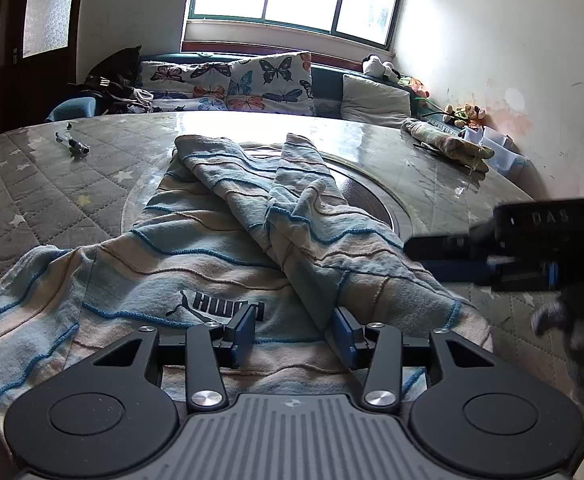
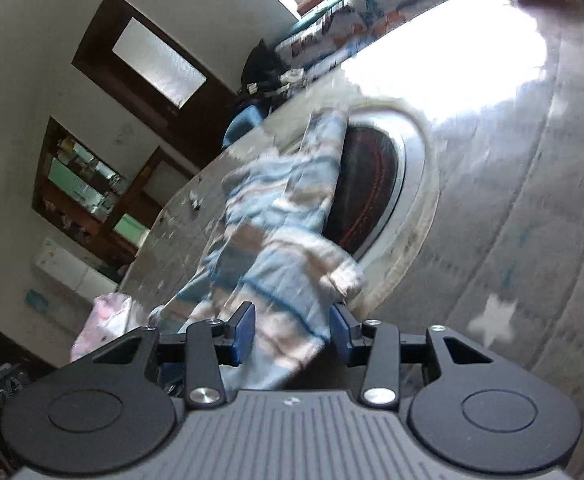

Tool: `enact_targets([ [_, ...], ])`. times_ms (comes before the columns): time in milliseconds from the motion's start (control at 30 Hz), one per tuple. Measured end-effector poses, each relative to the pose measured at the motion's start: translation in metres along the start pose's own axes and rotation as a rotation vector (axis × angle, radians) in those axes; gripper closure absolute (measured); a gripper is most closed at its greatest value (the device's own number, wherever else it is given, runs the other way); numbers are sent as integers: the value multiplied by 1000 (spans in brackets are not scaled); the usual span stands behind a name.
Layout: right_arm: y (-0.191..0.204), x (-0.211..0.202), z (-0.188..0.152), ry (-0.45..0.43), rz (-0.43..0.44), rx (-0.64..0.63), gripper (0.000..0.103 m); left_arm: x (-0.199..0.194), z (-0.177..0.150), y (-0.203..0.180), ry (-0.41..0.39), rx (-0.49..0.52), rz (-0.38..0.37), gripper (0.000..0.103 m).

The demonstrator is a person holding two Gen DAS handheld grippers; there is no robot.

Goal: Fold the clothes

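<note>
The left gripper hovered low over the near hem of the striped sweater, its blue fingers spread wide with nothing between them. The right gripper also stood wide apart; blurred sweater cloth hung between its fingers, though whether they touched it could not be told. The sweater lay flat on the table, sleeves crossed over the body, its near edge at the table's rim. A black leaping-cat logo with block letters showed upside down on the chest. Open quilted cover lay left and right of the garment. The other gripper's black body read "DAS". Farther right, clear plastic bins sat by the wall, contents indistinct. Butterfly-print cushions lined the sofa beyond.
</note>
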State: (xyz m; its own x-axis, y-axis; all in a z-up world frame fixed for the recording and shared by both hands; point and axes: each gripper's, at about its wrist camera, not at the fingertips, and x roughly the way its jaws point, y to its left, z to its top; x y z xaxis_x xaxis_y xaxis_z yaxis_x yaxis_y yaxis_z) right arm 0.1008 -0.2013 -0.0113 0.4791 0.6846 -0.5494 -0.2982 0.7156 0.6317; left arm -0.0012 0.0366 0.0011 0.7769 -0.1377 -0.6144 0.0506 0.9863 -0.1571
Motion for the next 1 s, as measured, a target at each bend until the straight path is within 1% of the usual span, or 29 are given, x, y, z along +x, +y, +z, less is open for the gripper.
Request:
enact_targets([
  [67,2,-1,6,-33,-41,-35,61,0,0,0,0,0,0,56],
  [167,2,2,9,-55,-98,-75,62,1,0,0,1,1,0,55],
  [233,0,6,10,-54,-125,-99,62,1,0,0,1,1,0,54],
  [333,4,13,8,-42,-137,-155,62,1,0,0,2,2,0,53],
  [433,21,19,2,-32,-185,-299,63,1,1,0,3,3,0,51],
  [467,25,21,0,-29,-198,-328,68,2,1,-1,5,4,2,51],
  [500,28,22,-1,-26,-211,-354,70,2,2,-1,7,6,4,50],
  [533,31,22,-3,-23,-225,-377,74,2,2,-2,9,6,6,48],
  [567,33,22,-5,-20,-240,-398,82,2,3,-2,11,6,9,46],
  [600,34,22,-5,-16,-242,-407,86,3,3,-3,13,7,10,45],
  [667,34,21,-6,-14,-244,-417,92,3,5,-3,16,6,14,39],
  [800,36,9,-8,-31,-260,-444,96,4,8,-1,21,6,20,29],
  [867,38,0,-7,-50,-275,-475,96,3,11,0,17,8,30,14],
  [1000,39,-22,-3,-96,-311,-537,97,2,16,3,7,12,50,13],
])
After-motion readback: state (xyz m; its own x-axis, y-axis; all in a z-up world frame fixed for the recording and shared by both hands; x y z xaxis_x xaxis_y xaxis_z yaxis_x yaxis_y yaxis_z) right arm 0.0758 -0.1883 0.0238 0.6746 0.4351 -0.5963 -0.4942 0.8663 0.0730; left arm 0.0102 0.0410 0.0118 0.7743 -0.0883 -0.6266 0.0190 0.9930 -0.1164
